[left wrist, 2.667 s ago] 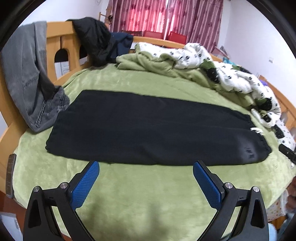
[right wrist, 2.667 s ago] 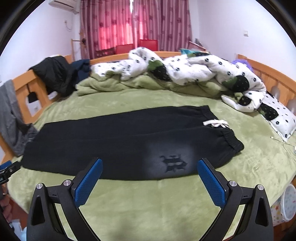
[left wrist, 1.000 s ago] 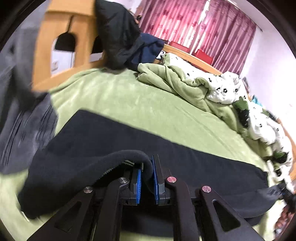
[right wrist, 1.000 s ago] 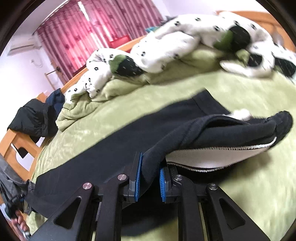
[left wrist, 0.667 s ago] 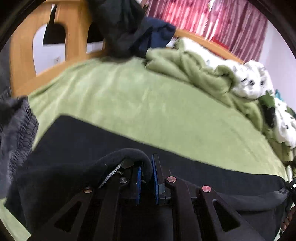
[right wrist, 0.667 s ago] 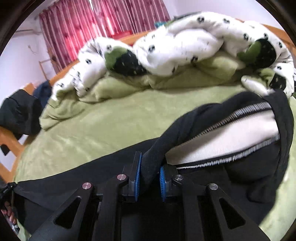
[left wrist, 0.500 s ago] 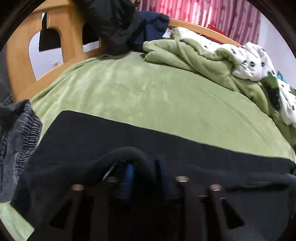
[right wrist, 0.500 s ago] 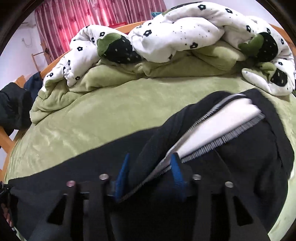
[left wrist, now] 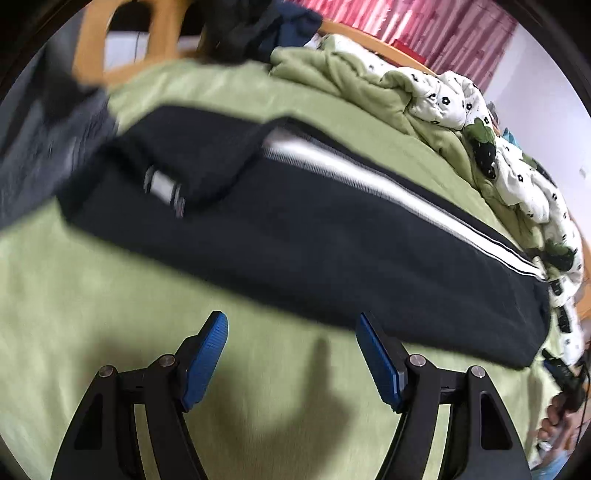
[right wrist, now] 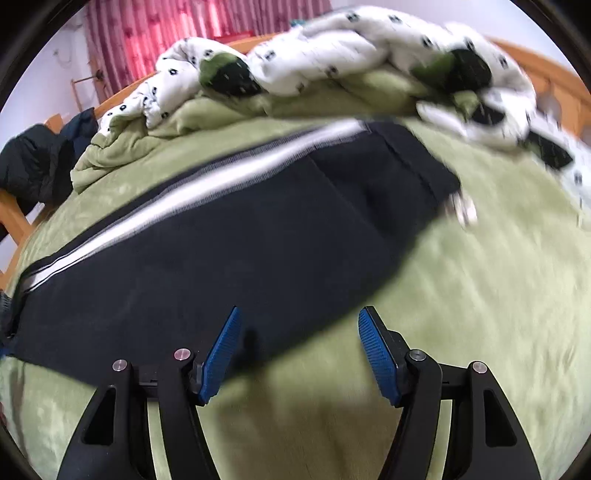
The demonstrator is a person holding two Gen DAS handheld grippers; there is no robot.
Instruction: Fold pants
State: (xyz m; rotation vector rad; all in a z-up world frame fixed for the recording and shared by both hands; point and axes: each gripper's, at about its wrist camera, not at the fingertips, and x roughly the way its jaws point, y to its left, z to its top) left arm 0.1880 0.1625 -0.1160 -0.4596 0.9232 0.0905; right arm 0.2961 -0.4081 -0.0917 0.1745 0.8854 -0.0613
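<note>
The black pants (left wrist: 314,229) lie folded lengthwise on the green bed cover (left wrist: 110,332), a white side stripe (left wrist: 388,184) along their far edge. In the right wrist view the pants (right wrist: 221,251) stretch across the bed, with the waistband (right wrist: 413,173) at the right and a white drawstring (right wrist: 465,210) beside it. My left gripper (left wrist: 291,354) is open and empty, just in front of the pants' near edge. My right gripper (right wrist: 299,350) is open and empty, its left finger over the near edge.
A green blanket and a white dotted quilt (right wrist: 332,55) are piled at the far side. Grey jeans (left wrist: 40,140) hang on the wooden bed frame (left wrist: 92,48) at the left, beside dark jackets (right wrist: 33,166). Red curtains (right wrist: 184,26) hang behind.
Both grippers carried the near edge of the pants over to the far side, let go and opened. They have drawn back to the near edge. The white stripe now faces up.
</note>
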